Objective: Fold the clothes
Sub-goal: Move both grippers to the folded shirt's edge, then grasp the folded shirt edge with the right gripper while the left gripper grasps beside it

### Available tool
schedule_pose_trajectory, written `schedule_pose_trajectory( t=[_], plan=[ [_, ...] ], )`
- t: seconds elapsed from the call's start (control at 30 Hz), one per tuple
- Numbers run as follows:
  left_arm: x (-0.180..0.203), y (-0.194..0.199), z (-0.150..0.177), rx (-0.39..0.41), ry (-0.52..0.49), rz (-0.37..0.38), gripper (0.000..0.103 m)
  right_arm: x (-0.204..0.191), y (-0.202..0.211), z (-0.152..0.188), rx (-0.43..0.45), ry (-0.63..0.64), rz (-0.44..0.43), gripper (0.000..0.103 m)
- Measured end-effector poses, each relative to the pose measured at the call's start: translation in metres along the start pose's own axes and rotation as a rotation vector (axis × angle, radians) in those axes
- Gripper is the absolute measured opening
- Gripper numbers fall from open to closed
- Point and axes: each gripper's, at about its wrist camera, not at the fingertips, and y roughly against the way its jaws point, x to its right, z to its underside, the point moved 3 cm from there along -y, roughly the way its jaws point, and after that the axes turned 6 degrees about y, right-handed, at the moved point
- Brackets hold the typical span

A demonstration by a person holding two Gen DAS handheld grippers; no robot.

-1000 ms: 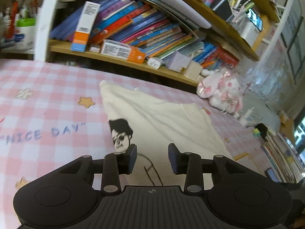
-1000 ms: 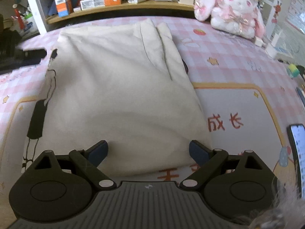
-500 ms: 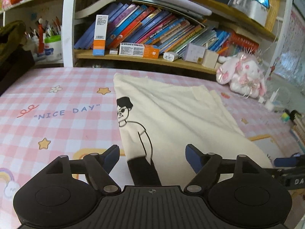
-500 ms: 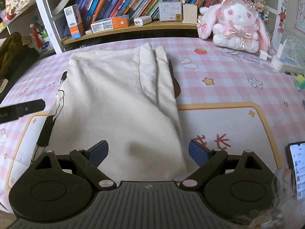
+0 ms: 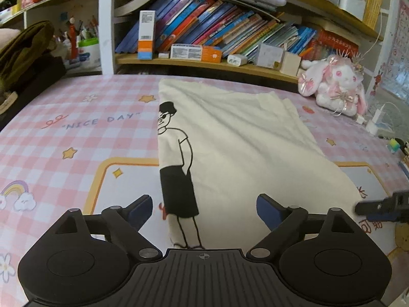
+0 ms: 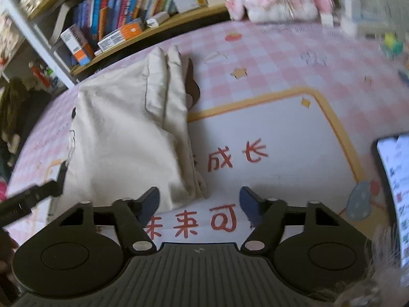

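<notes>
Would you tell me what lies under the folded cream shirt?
The shirt lies flat on the pink checked table mat, across its yellow-bordered white panel. The mat's print beneath it, and the shirt's own folded-under layers, are covered.

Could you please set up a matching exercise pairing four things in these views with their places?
Things:
1. shirt
2. plush rabbit
3. phone
4. books

Places:
A. on the shelf
B. at the table's far right, beside the shelf
C. flat on the table's middle
D. at the table's right edge, screen lit

Pairs: 1-C, 2-B, 3-D, 4-A
</notes>
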Motion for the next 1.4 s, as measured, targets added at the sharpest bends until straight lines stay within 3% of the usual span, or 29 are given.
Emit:
schedule_pose_trajectory(
  t=[0.23, 0.43, 0.5, 0.57, 0.87, 1.1, 1.3, 1.33, 1.4],
  plan=[
    [0.004, 0.01, 0.007, 0.017, -0.045, -0.034, 0.091, 0.019, 0.001, 0.0, -0.024, -0.105, -0.085, 0.041],
    [0.014, 0.015, 0.014, 0.027, -0.152, -0.044, 0.091, 0.009, -0.007, -0.003, -0.036, -0.091, -0.108, 0.031],
    [0.017, 0.017, 0.017, 0.033, -0.19, -0.05, 0.091, 0.006, -0.01, -0.004, -0.042, -0.073, -0.106, 0.019],
    [0.021, 0.018, 0.019, 0.04, -0.23, -0.058, 0.092, 0.005, -0.012, -0.003, -0.045, -0.061, -0.114, 0.015],
    [0.045, 0.016, 0.027, 0.085, -0.459, -0.034, 0.091, 0.011, 0.008, -0.021, -0.017, -0.232, -0.257, 0.013],
    [0.081, 0.005, 0.04, 0.129, -0.711, 0.001, 0.091, -0.004, 0.019, -0.042, 0.016, -0.239, -0.313, 0.013],
    [0.106, -0.007, 0.048, 0.138, -0.849, 0.034, 0.091, -0.01, 0.022, -0.05, 0.027, -0.24, -0.318, 0.012],
    [0.11, -0.008, 0.05, 0.146, -0.87, 0.039, 0.09, -0.01, 0.022, -0.05, 0.028, -0.237, -0.315, 0.012],
    [0.115, -0.012, 0.051, 0.154, -0.903, 0.027, 0.078, -0.011, 0.023, -0.051, 0.031, -0.23, -0.307, 0.012]
  ],
)
